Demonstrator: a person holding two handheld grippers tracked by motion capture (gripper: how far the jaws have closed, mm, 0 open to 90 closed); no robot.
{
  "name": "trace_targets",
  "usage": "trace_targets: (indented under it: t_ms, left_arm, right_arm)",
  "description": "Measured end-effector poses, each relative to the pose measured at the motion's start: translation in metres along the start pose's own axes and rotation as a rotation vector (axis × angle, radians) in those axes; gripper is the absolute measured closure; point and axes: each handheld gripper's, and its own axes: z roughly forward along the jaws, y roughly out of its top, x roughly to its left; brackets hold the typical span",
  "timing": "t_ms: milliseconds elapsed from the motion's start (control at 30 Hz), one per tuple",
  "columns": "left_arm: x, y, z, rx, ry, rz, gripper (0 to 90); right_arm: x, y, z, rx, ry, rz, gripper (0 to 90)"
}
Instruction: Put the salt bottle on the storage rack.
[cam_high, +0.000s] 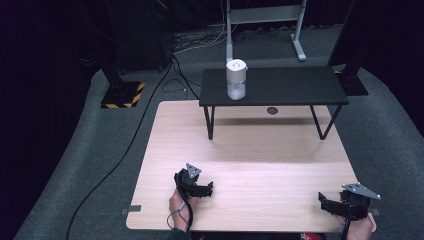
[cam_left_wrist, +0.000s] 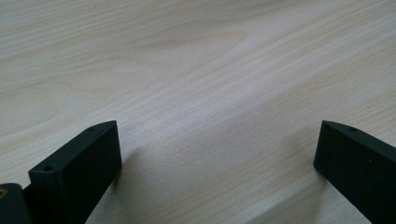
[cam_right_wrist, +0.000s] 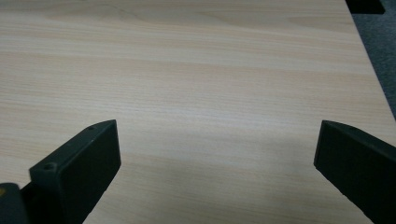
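My left gripper (cam_high: 207, 189) rests low over the light wooden table (cam_high: 250, 150) near its front edge, left of centre, held by a hand. In the left gripper view its two black jaws stand wide apart with bare wood between them, so my left gripper (cam_left_wrist: 217, 135) is open. My right gripper (cam_high: 325, 200) sits at the table's front right corner. Its jaws are also spread wide over bare wood in the right gripper view, with my right gripper (cam_right_wrist: 217, 135) empty. A white lidded container (cam_high: 236, 79) stands on the black shelf (cam_high: 290, 87) at the table's far side.
The black shelf stands on thin legs across the back of the table. A round cable hole (cam_high: 272, 110) lies under it. Grey carpet surrounds the table, with a cable (cam_high: 125, 150) on the floor at the left and a stand base (cam_high: 122, 95) with yellow-black tape.
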Motion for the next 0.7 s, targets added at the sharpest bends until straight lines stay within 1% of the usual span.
trace_targets:
  t_ms: [133,167,200,233,267,333,367,467,567,700]
  left_arm:
    - [0.0,0.0,0.0,0.0,0.001,-0.001,0.1]
    - [0.0,0.0,0.0,0.0,0.0,-0.001,0.1]
    - [0.0,0.0,0.0,0.0,0.0,-0.001,0.1]
    - [0.0,0.0,0.0,0.0,0.0,-0.001,0.1]
    - [0.0,0.0,0.0,0.0,0.0,-0.001,0.1]
    - [0.0,0.0,0.0,0.0,0.0,-0.001,0.1]
    - [0.0,0.0,0.0,0.0,0.0,-0.001,0.1]
    - [0.0,0.0,0.0,0.0,0.0,-0.001,0.2]
    - [0.0,0.0,0.0,-0.001,0.001,0.0,0.1]
    - [0.0,0.0,0.0,-0.001,0.002,0.0,0.1]
  right_arm:
    - [-0.001,-0.003,0.003,-0.005,0.003,0.004,0.0]
    - [0.0,-0.002,0.006,0.001,0.009,-0.004,0.0]
    - [0.004,-0.003,0.007,-0.008,0.0,-0.007,0.0]
    - [0.004,-0.003,0.007,-0.008,0.0,-0.007,0.0]
    - [0.007,-0.004,0.009,-0.017,-0.001,-0.018,0.1]
    - [0.008,-0.001,0.012,-0.004,0.003,-0.028,0.0]
    - [0.009,0.001,0.016,0.015,0.004,-0.032,0.0]
    - [0.01,0.002,0.021,0.027,0.002,-0.029,0.0]
    - [0.01,0.001,0.023,0.034,0.001,-0.029,0.0]
    - [0.01,0.0,0.024,0.032,0.005,-0.035,0.0]
